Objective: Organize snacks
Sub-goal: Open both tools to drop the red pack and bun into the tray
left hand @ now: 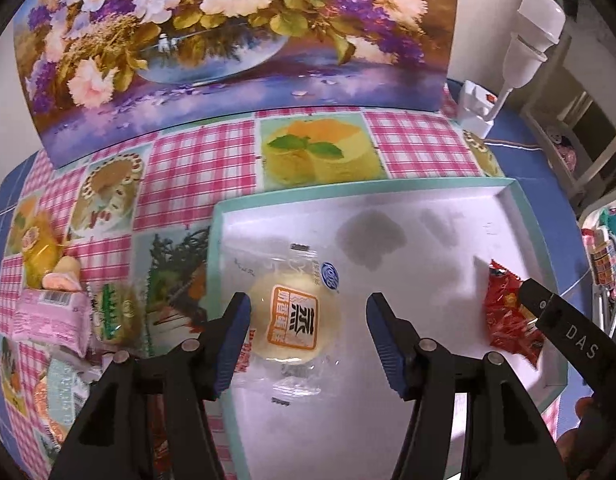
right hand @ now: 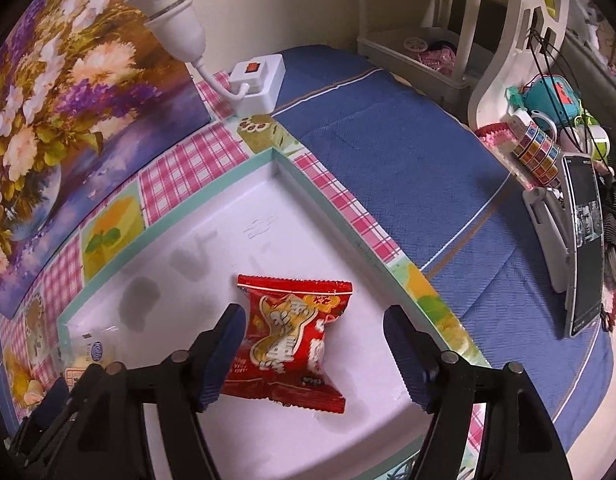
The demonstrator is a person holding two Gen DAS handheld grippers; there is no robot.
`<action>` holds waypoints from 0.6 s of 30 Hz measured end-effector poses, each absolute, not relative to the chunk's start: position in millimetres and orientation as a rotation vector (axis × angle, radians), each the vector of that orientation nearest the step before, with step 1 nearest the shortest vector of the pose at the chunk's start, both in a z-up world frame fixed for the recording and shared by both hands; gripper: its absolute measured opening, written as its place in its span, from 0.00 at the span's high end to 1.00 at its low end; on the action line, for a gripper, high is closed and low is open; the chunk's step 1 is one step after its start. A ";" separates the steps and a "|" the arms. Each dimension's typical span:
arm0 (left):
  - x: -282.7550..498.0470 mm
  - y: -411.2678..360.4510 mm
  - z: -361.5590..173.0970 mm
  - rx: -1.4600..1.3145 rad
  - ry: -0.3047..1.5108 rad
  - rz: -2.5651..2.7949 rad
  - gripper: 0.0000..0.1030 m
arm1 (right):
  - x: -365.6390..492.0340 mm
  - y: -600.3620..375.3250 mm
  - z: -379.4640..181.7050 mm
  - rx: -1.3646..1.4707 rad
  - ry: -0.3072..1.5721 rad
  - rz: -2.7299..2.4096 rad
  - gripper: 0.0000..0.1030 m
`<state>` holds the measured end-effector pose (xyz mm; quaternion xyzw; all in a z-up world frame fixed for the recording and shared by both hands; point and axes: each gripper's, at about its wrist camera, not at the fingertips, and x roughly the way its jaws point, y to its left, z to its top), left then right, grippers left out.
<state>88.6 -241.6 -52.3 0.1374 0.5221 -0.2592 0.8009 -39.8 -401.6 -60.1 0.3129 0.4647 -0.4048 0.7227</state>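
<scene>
A shallow white tray with a teal rim (left hand: 428, 216) lies on the table. A round pale cake in a clear wrapper (left hand: 293, 316) lies in the tray's left part, between the fingers of my open left gripper (left hand: 308, 316). A red snack packet (right hand: 291, 336) lies in the tray's right part (right hand: 211, 216), between the fingers of my open right gripper (right hand: 312, 336). The red packet (left hand: 508, 316) and a right gripper finger (left hand: 564, 328) also show in the left wrist view. The cake's wrapper (right hand: 89, 354) shows at the lower left of the right wrist view.
Several more wrapped snacks lie on the checked tablecloth left of the tray: a pink packet (left hand: 53, 316), a yellow one (left hand: 37, 248), a green-striped one (left hand: 115, 316). A flower painting (left hand: 227, 40) stands behind. A white lamp with switch box (right hand: 259, 80) stands at the back right. A phone on a stand (right hand: 584, 248) is far right.
</scene>
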 end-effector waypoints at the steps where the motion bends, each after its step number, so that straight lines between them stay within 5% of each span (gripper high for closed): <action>1: 89.2 -241.9 -51.7 0.285 1.120 -0.565 0.40 | -40.0 -401.5 -59.6 0.691 1.024 -0.895 0.27; 18: 89.5 -240.8 -38.5 0.321 1.077 -0.501 0.38 | -40.8 -401.1 -56.5 0.683 1.023 -0.886 0.27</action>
